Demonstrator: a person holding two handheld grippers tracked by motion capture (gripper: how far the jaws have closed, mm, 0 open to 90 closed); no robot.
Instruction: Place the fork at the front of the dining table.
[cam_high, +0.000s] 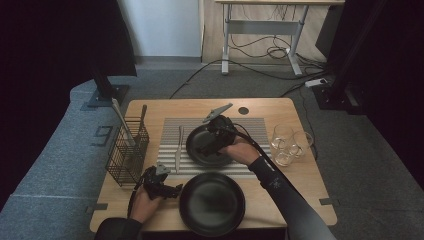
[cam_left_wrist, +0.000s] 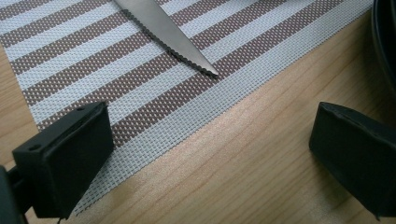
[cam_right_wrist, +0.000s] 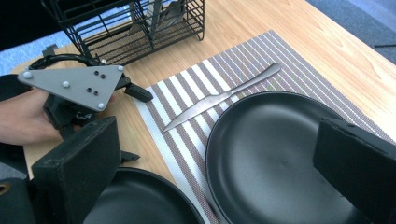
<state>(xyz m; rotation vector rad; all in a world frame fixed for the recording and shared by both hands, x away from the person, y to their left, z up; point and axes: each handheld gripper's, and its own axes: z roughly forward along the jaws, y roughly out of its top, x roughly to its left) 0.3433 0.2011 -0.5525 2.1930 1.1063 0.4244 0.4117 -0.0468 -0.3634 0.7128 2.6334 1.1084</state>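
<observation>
A black plate (cam_high: 196, 142) (cam_right_wrist: 271, 154) lies on the striped placemat (cam_high: 255, 127) (cam_left_wrist: 93, 60). My right gripper (cam_high: 202, 149) (cam_right_wrist: 215, 158) hovers just over this plate, open, with nothing between its jaws. A table knife (cam_high: 178, 147) (cam_right_wrist: 224, 95) rests on the mat's left part, its serrated tip (cam_left_wrist: 187, 51) pointing toward the table's front. My left gripper (cam_high: 175, 190) (cam_left_wrist: 210, 154) (cam_right_wrist: 135, 125) stands open low over the wood just off the mat's front-left corner, empty. A second black plate (cam_high: 212, 202) (cam_right_wrist: 140, 200) sits at the table's front edge, right of that gripper.
A black wire basket (cam_high: 127, 152) (cam_right_wrist: 135, 28) with utensils standing in it occupies the table's left edge. Three glasses (cam_high: 287, 145) stand at the right edge. The front plate's rim (cam_left_wrist: 385, 42) lies close beside my left gripper's right jaw.
</observation>
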